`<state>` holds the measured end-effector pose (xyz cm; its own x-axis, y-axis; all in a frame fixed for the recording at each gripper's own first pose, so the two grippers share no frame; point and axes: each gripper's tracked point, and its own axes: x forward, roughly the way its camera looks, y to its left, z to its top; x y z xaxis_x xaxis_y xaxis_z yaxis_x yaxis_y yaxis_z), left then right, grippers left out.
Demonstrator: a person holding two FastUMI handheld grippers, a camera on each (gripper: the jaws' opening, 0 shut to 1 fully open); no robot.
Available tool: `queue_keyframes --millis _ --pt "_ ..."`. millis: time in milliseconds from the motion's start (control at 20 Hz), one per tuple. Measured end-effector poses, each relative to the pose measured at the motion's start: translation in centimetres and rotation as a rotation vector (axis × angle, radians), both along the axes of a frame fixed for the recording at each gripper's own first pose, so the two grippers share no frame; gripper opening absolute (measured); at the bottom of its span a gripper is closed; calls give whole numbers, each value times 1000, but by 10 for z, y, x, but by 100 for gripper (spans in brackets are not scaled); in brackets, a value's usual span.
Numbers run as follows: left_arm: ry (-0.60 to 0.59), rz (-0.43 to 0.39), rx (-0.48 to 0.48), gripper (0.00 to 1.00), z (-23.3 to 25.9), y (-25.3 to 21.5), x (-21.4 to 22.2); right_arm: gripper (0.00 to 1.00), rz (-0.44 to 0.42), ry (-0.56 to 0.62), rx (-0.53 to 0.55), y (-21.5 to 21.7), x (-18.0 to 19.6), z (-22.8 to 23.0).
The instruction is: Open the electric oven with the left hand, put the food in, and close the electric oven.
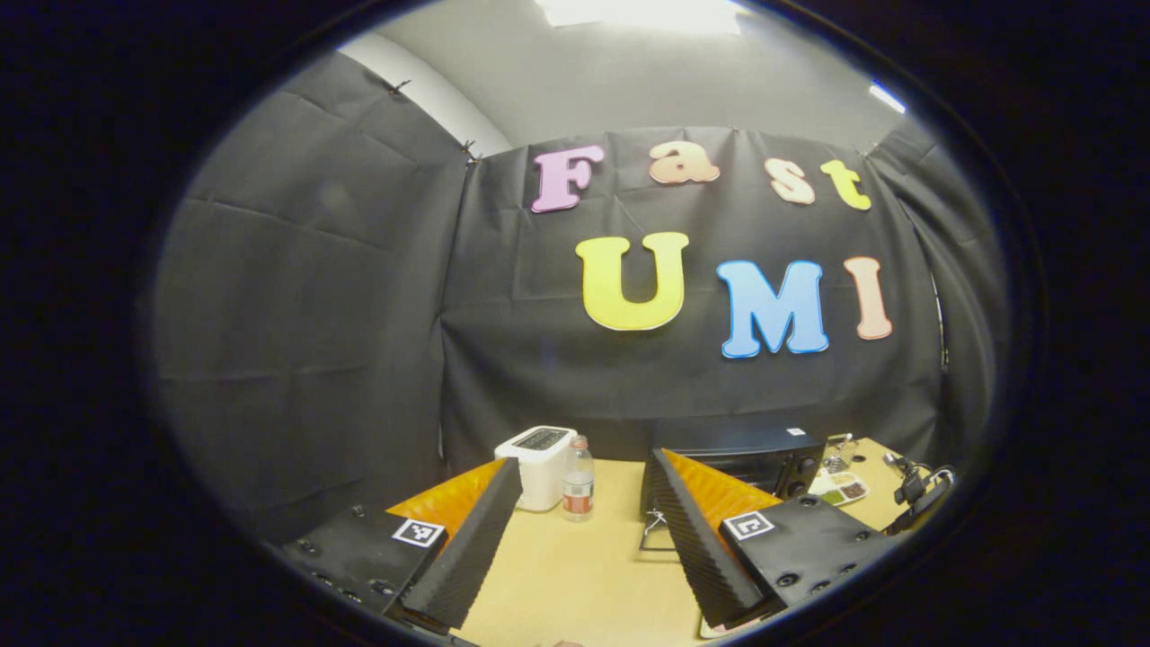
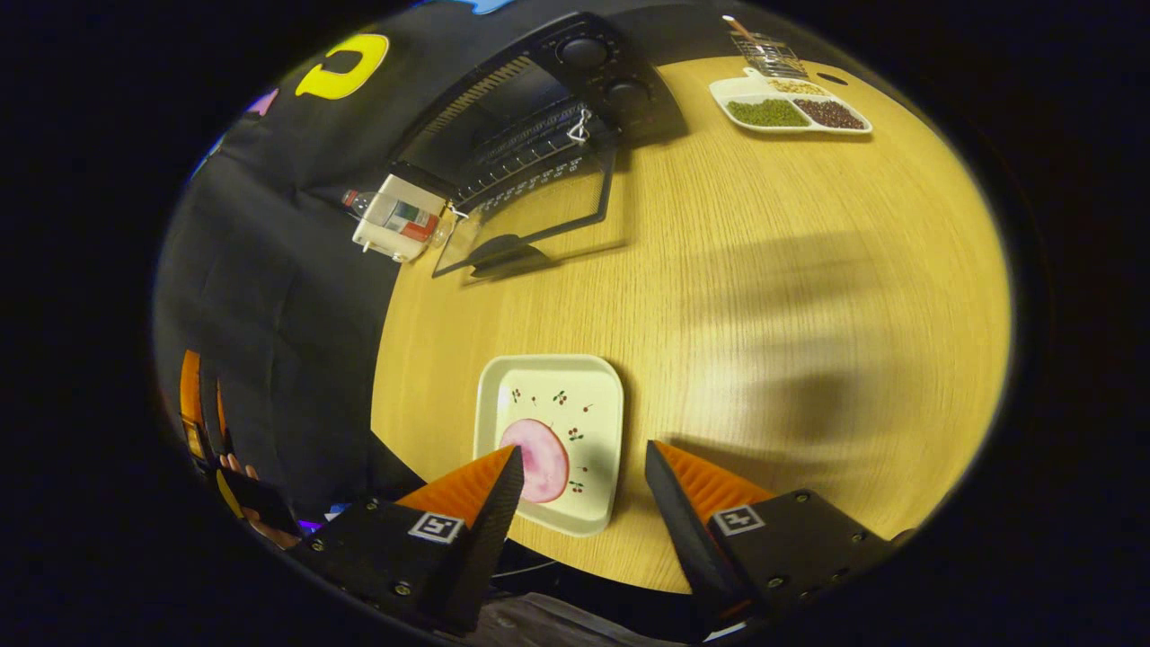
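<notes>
Right gripper view: the right gripper (image 2: 579, 490) hangs with fingers spread wide above a square plate (image 2: 550, 440) holding a pink slice of food (image 2: 536, 458) on the near table (image 2: 809, 314). Farther off, the black oven (image 2: 530, 117) stands with its glass door (image 2: 530, 216) dropped open. Left gripper view: the left gripper (image 1: 584, 503) is likewise spread, empty, facing the oven (image 1: 746, 458).

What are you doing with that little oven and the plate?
A person holds a gripper in each hand. The oven door is already open, lying flat toward the table. The right gripper hovers open just above the plate with the pink food on it, not gripping it yet. The left gripper is open too, held back from the oven and carrying nothing.
</notes>
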<state>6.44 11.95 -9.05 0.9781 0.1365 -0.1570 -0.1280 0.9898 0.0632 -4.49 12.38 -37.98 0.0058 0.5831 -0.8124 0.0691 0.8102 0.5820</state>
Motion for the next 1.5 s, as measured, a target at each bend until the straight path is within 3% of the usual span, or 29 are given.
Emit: queue_keyframes --millis 100,250,350,400,550,600,1150,1350,1500 --pt "-1 8 15 97 3 4 -2 82 17 35 4 7 -3 -7" --pt "5 20 5 99 -1 9 -5 82 52 71 -18 10 -11 -21" --pt "12 35 -10 100 -5 12 -5 47 70 67 -55 8 -12 -28" --pt "15 39 -20 100 -6 12 -5 38 70 77 -54 7 -12 -25" --pt "20 40 -29 97 -10 14 -3 34 81 94 -103 -4 -10 -27" --pt "19 38 -28 98 -8 13 -3 2 81 102 -98 1 -13 -35" --pt "19 24 -38 100 -11 5 -4 1 -17 91 -32 3 -10 -24" --pt "12 20 -42 97 -9 4 -2 2 -88 78 22 16 2 -4" --pt "14 11 -52 100 -12 3 -1 2 -159 59 72 29 18 15"
